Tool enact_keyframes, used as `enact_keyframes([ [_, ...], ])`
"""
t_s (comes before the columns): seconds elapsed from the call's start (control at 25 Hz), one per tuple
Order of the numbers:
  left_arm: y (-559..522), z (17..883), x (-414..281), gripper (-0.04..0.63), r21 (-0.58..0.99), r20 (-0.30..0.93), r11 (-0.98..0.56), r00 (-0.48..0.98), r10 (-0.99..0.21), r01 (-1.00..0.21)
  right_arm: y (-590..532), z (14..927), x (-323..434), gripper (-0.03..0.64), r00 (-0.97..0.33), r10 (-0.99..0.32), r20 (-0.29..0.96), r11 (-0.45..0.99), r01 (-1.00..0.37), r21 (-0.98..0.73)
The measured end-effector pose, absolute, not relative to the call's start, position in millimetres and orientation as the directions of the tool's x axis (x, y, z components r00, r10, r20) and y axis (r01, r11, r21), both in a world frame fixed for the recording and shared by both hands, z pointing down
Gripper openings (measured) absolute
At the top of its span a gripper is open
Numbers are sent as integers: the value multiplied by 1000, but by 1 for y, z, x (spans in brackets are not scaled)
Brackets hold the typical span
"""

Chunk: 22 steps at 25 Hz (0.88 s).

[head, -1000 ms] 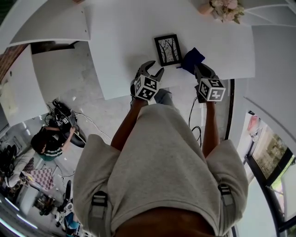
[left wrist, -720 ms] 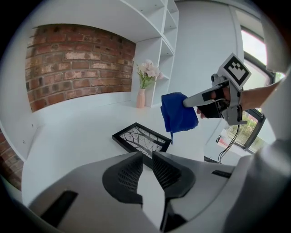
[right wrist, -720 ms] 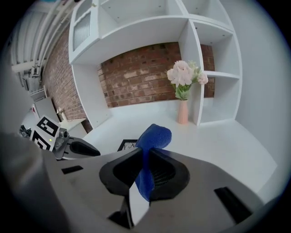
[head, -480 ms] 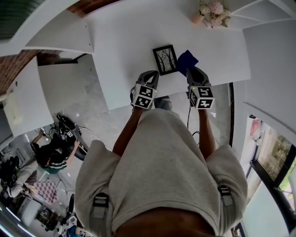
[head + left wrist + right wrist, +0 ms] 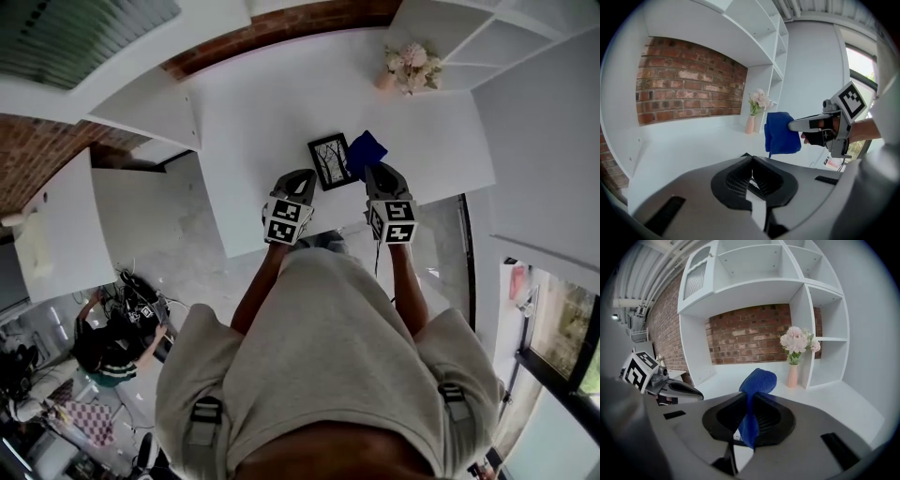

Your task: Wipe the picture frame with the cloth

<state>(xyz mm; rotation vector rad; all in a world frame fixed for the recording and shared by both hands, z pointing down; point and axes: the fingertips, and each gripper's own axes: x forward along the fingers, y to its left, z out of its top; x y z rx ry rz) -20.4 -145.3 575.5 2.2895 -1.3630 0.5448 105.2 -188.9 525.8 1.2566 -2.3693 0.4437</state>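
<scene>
- Your left gripper (image 5: 751, 161) is pinched shut on the frame (image 5: 330, 161) — your right gripper (image 5: 749, 404) clamps the cloth (image 5: 758, 379).
- You look ready to wipe: next, bring cloth onto frame.

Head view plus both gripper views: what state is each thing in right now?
picture frame, pinched at a corner by the left gripper
left gripper, shut on the picture frame
cloth, bunched, held in the air
right gripper, shut on the cloth
vase, upright, flowers in it
</scene>
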Motion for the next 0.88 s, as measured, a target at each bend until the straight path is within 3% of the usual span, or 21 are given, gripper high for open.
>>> enact_keyframes([
  [0.88,-201,419,-103,17,20,242,-313,309,-920,-949,-240,404,98,60,-517,-818,251,532,-846,-8],
])
